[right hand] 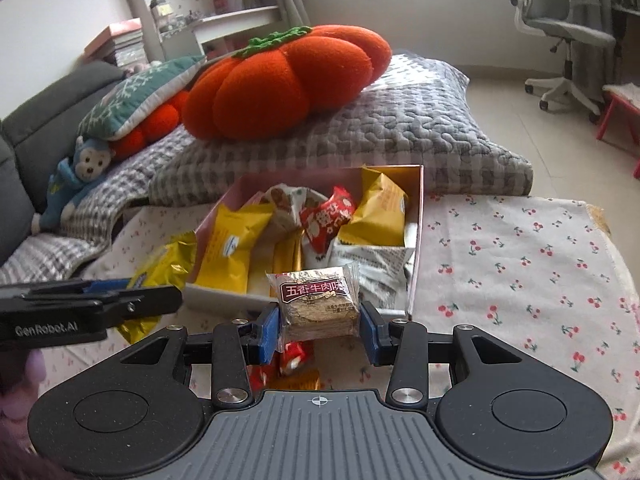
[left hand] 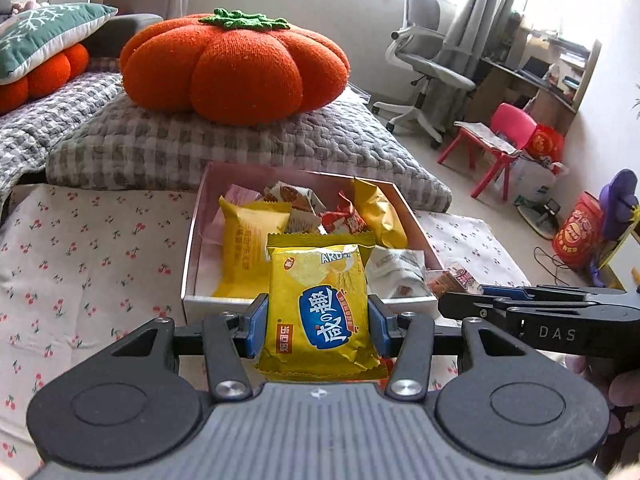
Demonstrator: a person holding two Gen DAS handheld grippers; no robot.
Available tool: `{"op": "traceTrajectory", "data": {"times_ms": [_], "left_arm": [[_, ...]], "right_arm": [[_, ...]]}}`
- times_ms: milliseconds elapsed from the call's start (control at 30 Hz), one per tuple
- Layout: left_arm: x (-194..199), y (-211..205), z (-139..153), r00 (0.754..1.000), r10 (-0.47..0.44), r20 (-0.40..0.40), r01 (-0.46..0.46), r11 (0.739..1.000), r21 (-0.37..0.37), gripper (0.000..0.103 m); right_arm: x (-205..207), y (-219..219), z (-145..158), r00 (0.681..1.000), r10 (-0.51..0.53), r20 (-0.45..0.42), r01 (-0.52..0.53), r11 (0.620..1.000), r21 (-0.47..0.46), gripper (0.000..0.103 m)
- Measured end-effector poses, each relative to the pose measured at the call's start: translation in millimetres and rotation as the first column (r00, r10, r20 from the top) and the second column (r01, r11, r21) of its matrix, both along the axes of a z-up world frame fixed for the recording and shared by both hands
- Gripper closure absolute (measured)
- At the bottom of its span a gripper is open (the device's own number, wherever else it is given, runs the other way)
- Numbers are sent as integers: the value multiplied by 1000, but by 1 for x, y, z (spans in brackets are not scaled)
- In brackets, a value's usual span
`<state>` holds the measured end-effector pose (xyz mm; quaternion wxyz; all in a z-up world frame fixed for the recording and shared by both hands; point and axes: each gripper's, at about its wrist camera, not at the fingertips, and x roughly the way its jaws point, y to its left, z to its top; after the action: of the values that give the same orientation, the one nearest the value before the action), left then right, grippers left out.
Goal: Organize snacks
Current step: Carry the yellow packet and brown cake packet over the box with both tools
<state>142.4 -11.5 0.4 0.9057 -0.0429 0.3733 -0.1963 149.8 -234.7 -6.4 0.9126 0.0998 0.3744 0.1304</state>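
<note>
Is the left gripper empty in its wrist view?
No: the left gripper is shut on a yellow snack packet with a blue oval label, its blue pads pressing on both sides of the packet.

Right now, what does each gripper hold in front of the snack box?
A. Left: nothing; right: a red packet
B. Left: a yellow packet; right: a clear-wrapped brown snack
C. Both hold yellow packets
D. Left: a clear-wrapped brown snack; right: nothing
B: the left gripper is shut on the yellow packet, and the right gripper on the clear-wrapped brown snack, both near the snack box.
</note>
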Motion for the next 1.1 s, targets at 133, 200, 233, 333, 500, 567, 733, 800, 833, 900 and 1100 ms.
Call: {"op": "traceTrajectory", "data": {"times_ms": [133,200,233,333,500,567,733,800,833,900,1100], "left_arm": [[13,-3,-2,1000,4,-4,-4,1000,4,56],[21,-5,-5,1000,8,-5,-8,1000,-1,56],[24,-6,-6,1000,9,-4,-9,1000,-4,56],[32,-11,-9,1000,6,-4,-6,1000,-10,56],[43,-21,-19,1000,0,-18,0,1000,20,56],[46,-24,-21,1000,2,-25,-2,1000,21,56],[53,-30,-25,999,7,-31,-6,999,34,56],[55,-32,-26,1000,9,-29,-8,999,47,56],[56,-34,-27,1000,11,-27,-10,998,56,56],[58,-36,-29,1000,20,-21,-18,997,78,56],[61,-40,-36,999,23,-36,-19,994,108,56]], "right_arm": [[15,-3,-2,1000,-15,-9,15,997,73,63],[22,-3,-3,1000,-22,-10,23,996,92,63],[24,-3,-4,1000,-26,-9,26,995,100,63],[34,-4,-8,999,-38,-14,40,991,129,63],[50,-5,-12,997,-67,-27,70,986,154,63],[55,-6,-13,997,-78,-27,82,984,157,62],[64,-8,-12,994,-105,-28,108,979,174,62],[67,-8,-13,993,-111,-28,114,979,169,62],[69,-8,-13,993,-112,-30,116,979,170,62],[73,-7,-14,993,-115,-35,120,978,171,62],[86,-4,-18,988,-147,-43,152,978,146,62]]}}
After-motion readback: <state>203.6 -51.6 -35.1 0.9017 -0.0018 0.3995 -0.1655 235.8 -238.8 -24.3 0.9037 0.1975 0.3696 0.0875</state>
